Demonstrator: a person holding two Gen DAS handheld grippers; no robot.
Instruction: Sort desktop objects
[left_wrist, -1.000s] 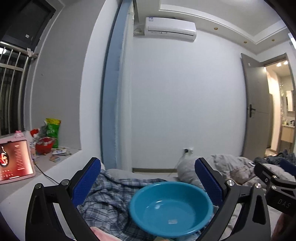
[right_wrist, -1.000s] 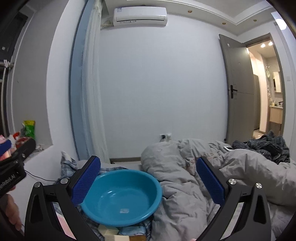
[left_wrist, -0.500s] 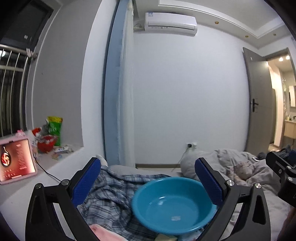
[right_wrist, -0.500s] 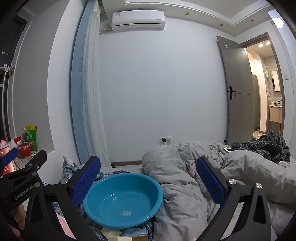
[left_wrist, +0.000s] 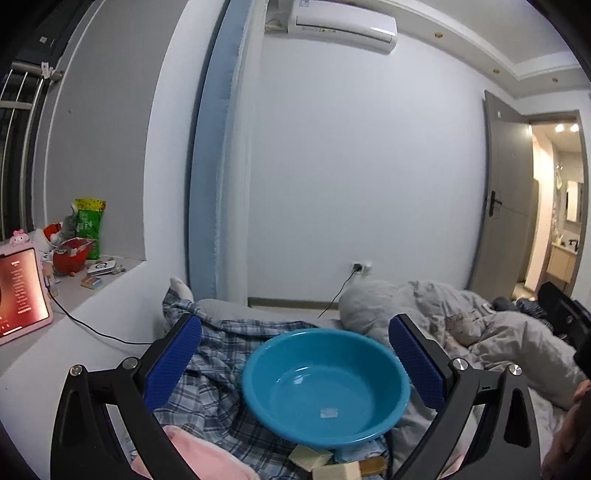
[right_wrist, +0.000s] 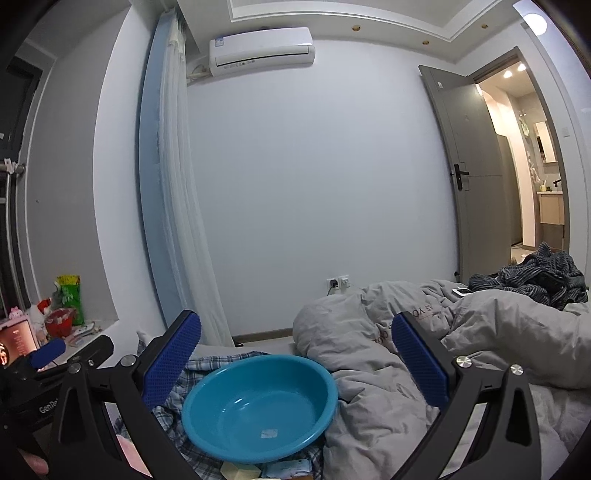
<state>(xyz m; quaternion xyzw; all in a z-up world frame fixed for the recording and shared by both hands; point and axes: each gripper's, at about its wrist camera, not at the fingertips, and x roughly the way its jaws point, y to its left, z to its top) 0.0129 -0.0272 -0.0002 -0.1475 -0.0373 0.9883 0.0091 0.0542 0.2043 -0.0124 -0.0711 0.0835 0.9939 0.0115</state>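
Left gripper: black frame, blue ribbed pads, jaws spread wide with nothing between them; held above the bed, facing the far wall.

Right gripper: same build, jaws likewise spread wide and holding nothing; part of the left gripper's body shows at the lower left edge of this view.

Round turquoise plastic basin: upright on the bed, resting on a blue-and-white checked cloth, a small pale sticker on its inner floor. It sits low in both views, below and ahead of the pads, touching neither gripper.

Small pale blocks: several beige and tan pieces just in front of the basin's near rim, partly cut off by the frame edge; possibly erasers or soap bars, the view is too poor to tell.

Crumpled grey duvet: right of the basin, touching its rim.

Pink soft item: at the lower left, beside the checked cloth.

Pink-cased tablet with lit screen: on the window ledge at far left, cable attached.

Red container and green packet: on the same ledge, close together.

White wall air conditioner: high on the far wall.

Grey door: standing open at right.
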